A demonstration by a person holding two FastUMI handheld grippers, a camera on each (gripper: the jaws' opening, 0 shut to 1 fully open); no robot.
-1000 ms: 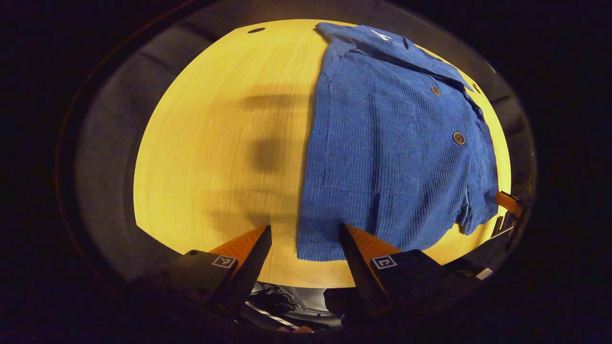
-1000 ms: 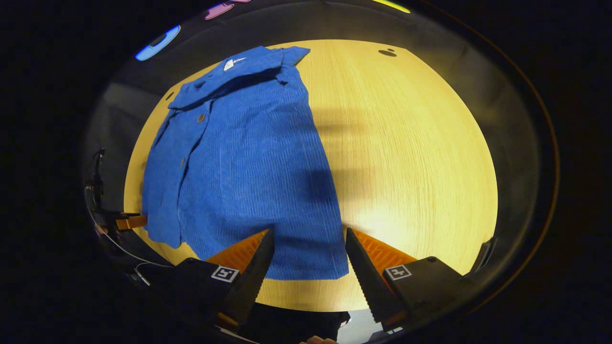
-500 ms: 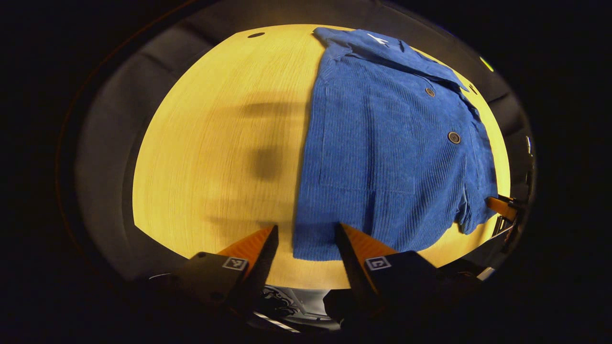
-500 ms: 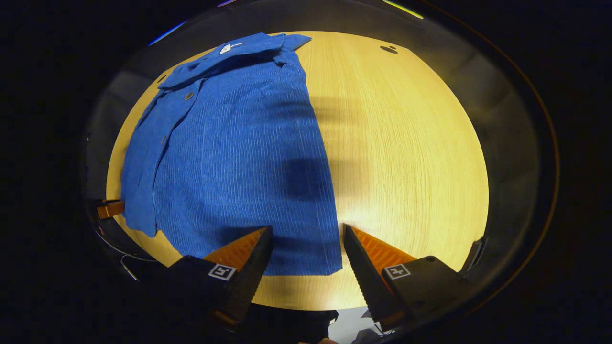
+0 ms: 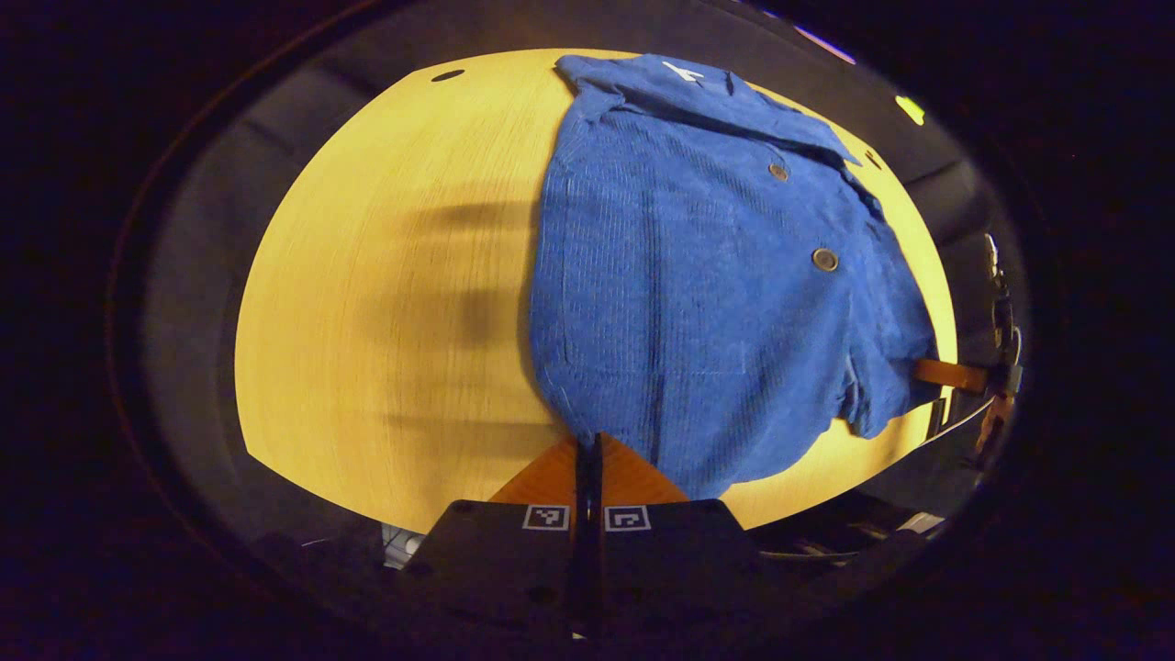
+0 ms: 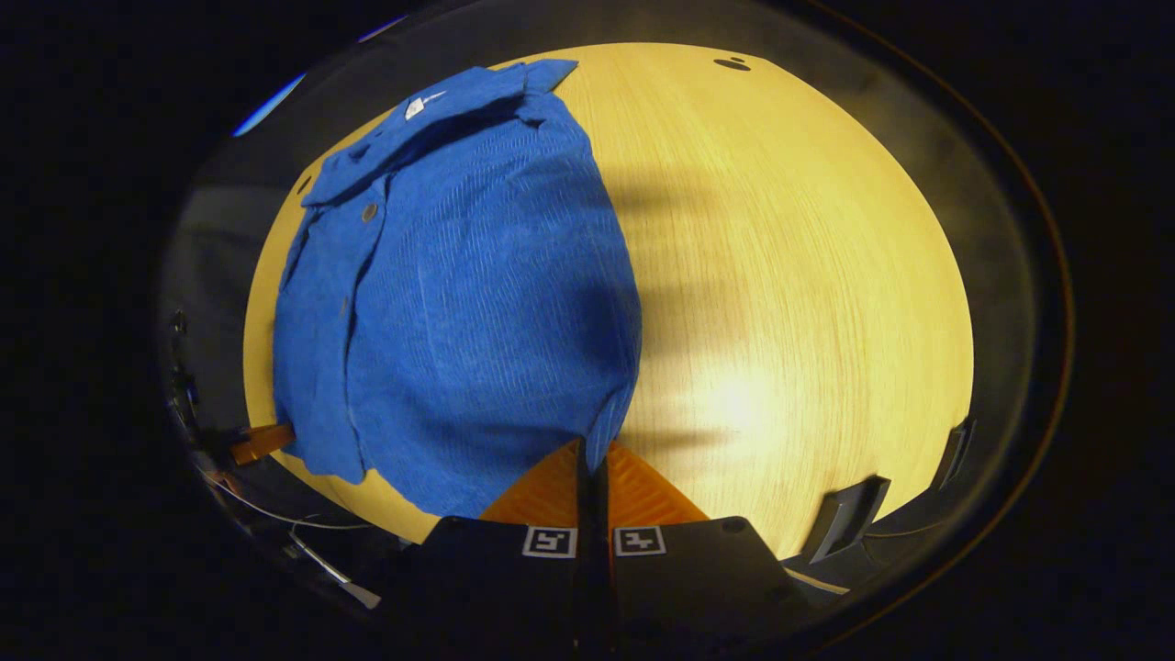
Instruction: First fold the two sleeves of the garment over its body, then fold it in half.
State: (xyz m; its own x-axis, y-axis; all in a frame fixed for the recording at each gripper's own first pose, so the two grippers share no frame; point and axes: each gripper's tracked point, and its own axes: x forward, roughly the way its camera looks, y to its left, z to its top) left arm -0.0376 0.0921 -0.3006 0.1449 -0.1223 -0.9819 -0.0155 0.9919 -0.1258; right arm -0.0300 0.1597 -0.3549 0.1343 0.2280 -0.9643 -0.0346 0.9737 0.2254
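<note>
blue ribbed garment [image 5: 698, 275] (brown buttons [image 5: 824, 260]), yellow wood-grain table [image 5: 386, 303]

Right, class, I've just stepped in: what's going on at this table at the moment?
A person is folding a blue corduroy shirt on a round wooden table with two tools. The left hand-held gripper and the right hand-held gripper are each closed on a bottom hem corner, which is bunched where they pinch it. The sleeves look already folded over the body, so the fold in half seems about to begin.
</note>
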